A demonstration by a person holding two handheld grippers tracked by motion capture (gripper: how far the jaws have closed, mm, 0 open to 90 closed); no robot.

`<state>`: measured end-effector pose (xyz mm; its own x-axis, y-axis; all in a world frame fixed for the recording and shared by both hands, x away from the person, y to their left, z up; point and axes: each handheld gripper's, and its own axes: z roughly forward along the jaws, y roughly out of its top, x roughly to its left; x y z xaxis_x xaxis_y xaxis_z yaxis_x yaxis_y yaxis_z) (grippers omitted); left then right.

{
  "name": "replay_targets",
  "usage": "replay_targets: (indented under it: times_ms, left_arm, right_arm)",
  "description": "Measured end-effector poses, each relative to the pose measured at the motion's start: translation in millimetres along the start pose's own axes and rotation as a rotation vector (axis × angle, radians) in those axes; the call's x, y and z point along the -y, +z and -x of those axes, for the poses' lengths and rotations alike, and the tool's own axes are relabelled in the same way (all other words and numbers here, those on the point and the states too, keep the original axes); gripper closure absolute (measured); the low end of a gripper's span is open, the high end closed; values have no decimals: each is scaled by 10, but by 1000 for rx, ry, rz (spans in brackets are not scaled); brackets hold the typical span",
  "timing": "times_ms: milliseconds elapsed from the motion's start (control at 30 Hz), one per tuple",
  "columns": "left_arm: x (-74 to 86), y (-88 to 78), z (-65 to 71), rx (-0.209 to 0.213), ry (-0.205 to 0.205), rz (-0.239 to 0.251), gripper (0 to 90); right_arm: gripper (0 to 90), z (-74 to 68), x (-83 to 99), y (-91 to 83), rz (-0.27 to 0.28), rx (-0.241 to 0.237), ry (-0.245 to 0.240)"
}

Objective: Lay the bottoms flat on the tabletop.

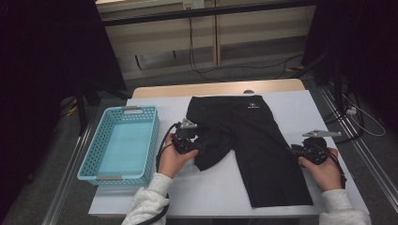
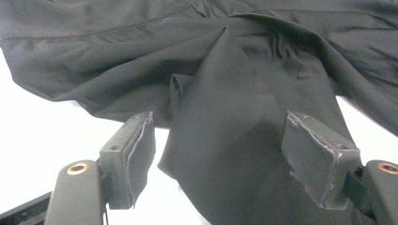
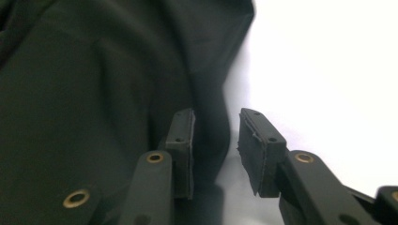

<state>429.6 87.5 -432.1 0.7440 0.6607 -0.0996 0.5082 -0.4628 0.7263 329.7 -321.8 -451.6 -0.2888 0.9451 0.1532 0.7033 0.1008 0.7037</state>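
Turquoise basket (image 1: pixel 119 145) blocks the table's left edge; bare tabletop (image 1: pixel 211 192) in front lies open

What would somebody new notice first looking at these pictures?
First, the black shorts spread across the middle of the white table, one leg folded up toward the left claw, whose jaws stand open around the cloth. Next, the turquoise basket at the table's left edge. The right claw sits at the shorts' right edge, jaws slightly apart.

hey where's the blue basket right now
In the high view the blue basket sits on the table's left edge, just left of the left gripper and the black shorts.
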Motion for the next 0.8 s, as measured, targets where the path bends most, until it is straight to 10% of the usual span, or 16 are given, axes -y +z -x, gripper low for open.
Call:
replay_targets:
  times_ms: [167, 267, 333, 433, 633, 800]
  left_arm:
    - [6, -1, 3, 6, 0, 1, 268]
    - [3, -14, 1, 3, 6, -1, 267]
    - [1, -26, -4, 2, 10, -5, 267]
    - [-3, -38, -9, -5, 4, 3, 266]
    - [-14, -84, 35, 1, 23, 6, 261]
    - [7, -115, 38, 2, 25, 1, 259]
  right_arm:
    - [898, 31, 20, 51, -2, -56, -13]
    - [899, 90, -20, 45, 11, 41, -53]
    - [858, 141, -17, 39, 42, 14, -4]
    - [708, 83, 3, 19, 41, 73, -69]
    - [533, -310, -113, -51, 98, 51, -152]
    - [535, -829, -95, 43, 69, -104, -236]
